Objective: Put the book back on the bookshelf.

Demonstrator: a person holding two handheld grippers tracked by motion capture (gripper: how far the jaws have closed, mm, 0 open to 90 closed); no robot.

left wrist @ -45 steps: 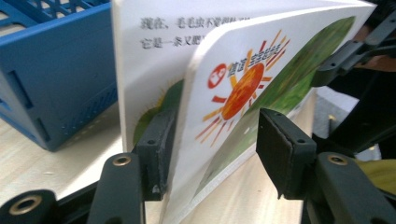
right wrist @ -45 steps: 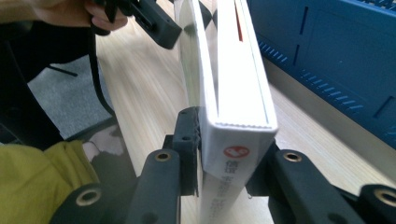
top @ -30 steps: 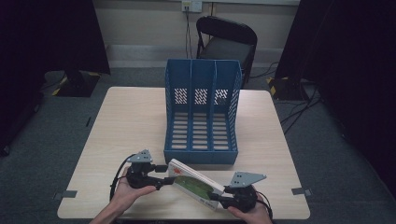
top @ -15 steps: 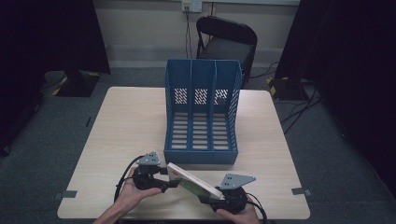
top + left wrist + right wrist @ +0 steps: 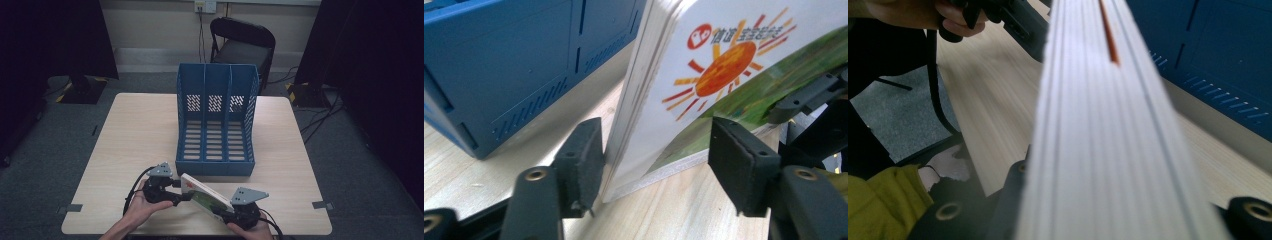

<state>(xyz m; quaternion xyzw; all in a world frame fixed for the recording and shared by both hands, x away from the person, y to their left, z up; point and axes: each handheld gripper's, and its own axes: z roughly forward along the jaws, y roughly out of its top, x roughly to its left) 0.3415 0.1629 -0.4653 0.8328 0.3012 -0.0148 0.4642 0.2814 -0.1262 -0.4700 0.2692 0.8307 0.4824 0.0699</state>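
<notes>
- Blue file rack (image 5: 215, 120), one, three compartments, stands at frame centre on the one table (image 5: 135, 135).
- One book (image 5: 206, 197), lower centre, tilted on edge.
- Right gripper (image 5: 231, 212) has just clenched, grasping the book's end.
- Left gripper (image 5: 651, 150): jaws half open, straddling the book's corner; one pad (image 5: 586, 162) touches it, the other stands apart.

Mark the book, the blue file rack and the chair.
book (image 5: 724, 75), left gripper view, on the orange sun printed on its cover.
blue file rack (image 5: 215, 102), high view, on its slotted back wall.
chair (image 5: 239, 50), high view, on its dark seat.
</notes>
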